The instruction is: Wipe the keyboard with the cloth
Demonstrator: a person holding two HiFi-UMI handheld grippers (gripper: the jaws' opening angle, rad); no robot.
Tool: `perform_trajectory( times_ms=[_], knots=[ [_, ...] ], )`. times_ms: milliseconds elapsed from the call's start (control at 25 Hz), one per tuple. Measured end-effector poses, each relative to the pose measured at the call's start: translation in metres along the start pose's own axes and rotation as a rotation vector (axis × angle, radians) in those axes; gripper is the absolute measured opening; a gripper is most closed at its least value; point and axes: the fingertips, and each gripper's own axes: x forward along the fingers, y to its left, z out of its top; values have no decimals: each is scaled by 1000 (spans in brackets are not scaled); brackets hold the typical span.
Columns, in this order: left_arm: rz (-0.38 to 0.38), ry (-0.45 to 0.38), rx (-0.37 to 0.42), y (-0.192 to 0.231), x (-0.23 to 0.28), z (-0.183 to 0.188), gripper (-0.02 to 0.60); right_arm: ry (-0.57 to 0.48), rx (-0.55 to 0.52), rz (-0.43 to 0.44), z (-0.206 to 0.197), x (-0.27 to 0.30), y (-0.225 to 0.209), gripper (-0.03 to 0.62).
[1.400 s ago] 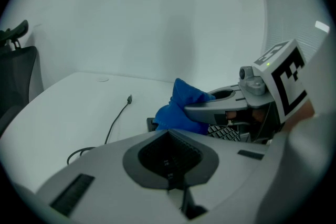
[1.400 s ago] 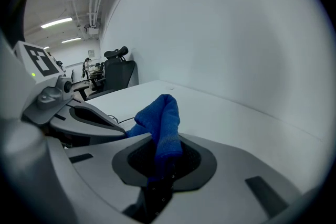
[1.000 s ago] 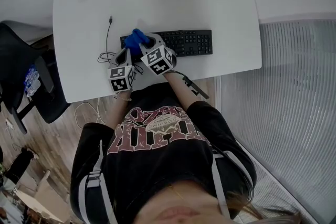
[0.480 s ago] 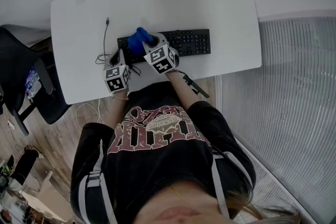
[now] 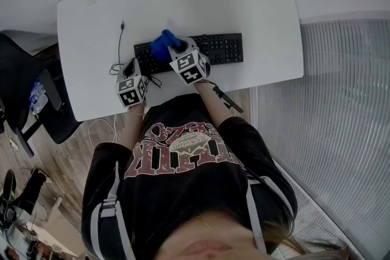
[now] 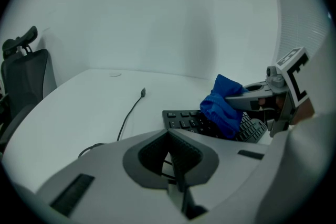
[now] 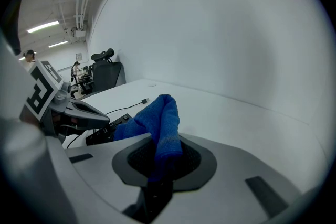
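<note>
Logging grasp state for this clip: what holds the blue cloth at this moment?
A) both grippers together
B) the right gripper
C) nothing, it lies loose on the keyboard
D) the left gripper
B: in the right gripper view, the right gripper is shut on the cloth, while the left gripper is shut with nothing in it.

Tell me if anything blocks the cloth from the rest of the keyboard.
Nothing visible does. The right gripper holds the cloth at the keyboard's left part; the keys to its right lie bare.
</note>
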Motion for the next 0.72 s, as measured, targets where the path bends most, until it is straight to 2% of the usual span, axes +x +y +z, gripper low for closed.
perform_trajectory(
  times_ms=[280, 400, 720],
  knots=[
    [21, 17, 48, -5, 3, -5, 34, -6, 15, -4, -11, -5, -12, 64],
    [49, 32, 89, -6, 5, -5, 34, -9, 18, -7, -14, -8, -16, 64],
    [119, 77, 116, -7, 6, -3, 33, -8, 35, -27, -21, -18, -33, 64]
  ],
)
